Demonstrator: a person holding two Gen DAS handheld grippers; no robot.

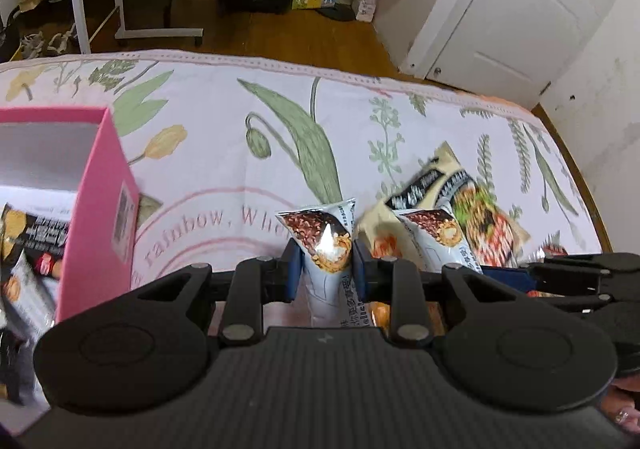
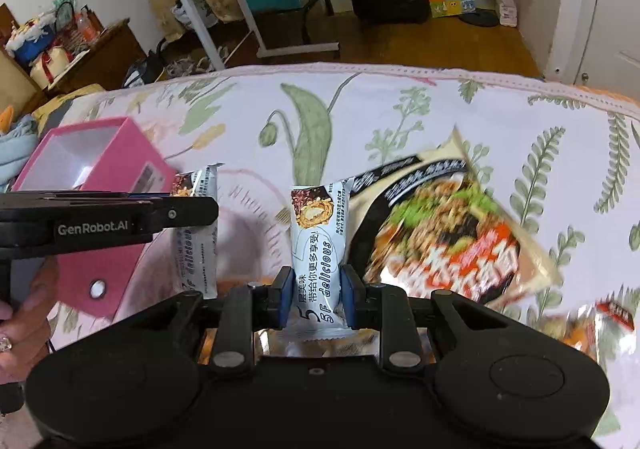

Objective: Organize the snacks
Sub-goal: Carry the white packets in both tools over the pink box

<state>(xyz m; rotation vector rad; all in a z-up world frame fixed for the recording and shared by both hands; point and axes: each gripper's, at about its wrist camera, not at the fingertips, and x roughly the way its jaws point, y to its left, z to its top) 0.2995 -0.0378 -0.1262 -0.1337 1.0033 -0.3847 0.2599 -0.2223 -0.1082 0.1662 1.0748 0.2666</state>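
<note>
My left gripper (image 1: 322, 269) is shut on a white snack bar packet (image 1: 326, 245) and holds it above the floral cloth. My right gripper (image 2: 314, 295) is shut on a second white snack bar packet (image 2: 316, 245). That second packet also shows in the left wrist view (image 1: 434, 237), just right of the first. The left gripper with its packet (image 2: 196, 233) shows at the left of the right wrist view. A pink box (image 1: 100, 205) stands open at the left, with several snack packets (image 1: 28, 245) inside. It also shows in the right wrist view (image 2: 116, 169).
A large noodle packet (image 2: 448, 237) lies on the cloth to the right, with smaller packets (image 2: 600, 325) near it. The floral cloth (image 1: 240, 129) covers the surface, whose far edge drops to a wooden floor. A white door (image 1: 520, 9) stands at the back right.
</note>
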